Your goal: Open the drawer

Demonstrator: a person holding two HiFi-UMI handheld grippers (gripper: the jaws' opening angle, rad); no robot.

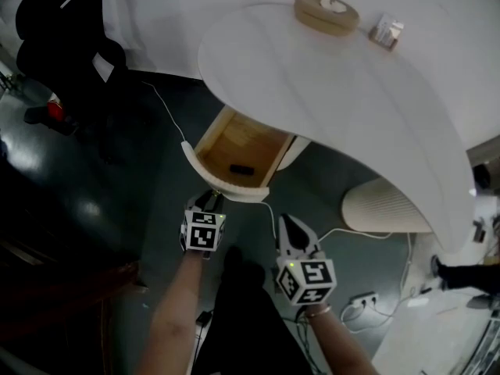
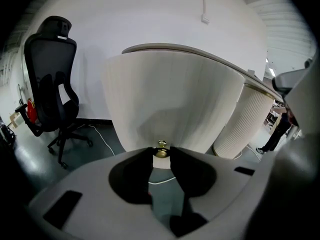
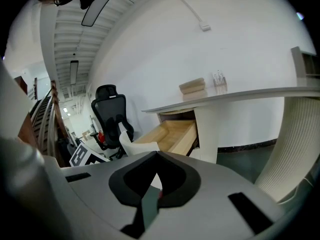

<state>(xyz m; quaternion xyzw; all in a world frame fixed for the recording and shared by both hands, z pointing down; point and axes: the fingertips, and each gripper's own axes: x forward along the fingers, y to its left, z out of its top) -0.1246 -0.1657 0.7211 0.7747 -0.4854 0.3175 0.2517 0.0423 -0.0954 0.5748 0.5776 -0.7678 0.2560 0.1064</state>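
The white desk's [image 1: 351, 92] wooden drawer [image 1: 234, 143] stands pulled out below the curved top, with a small dark object [image 1: 241, 169] lying inside. My left gripper [image 1: 212, 200] is at the drawer's curved white front [image 2: 170, 104], shut on its small brass knob [image 2: 161, 151], which sits between the black fingertips. My right gripper [image 1: 287, 223] hovers to the right of the drawer front, apart from it, with its jaws together and nothing in them. The right gripper view shows the drawer [image 3: 170, 134] open from the side, beyond the right gripper [image 3: 156, 156].
A black office chair [image 1: 70, 45] stands to the left of the desk. A round wooden box [image 1: 326, 12] and a small packet [image 1: 387, 31] lie on the desk top. A ribbed white pedestal [image 1: 383, 205] and floor cables [image 1: 344, 233] are on the right.
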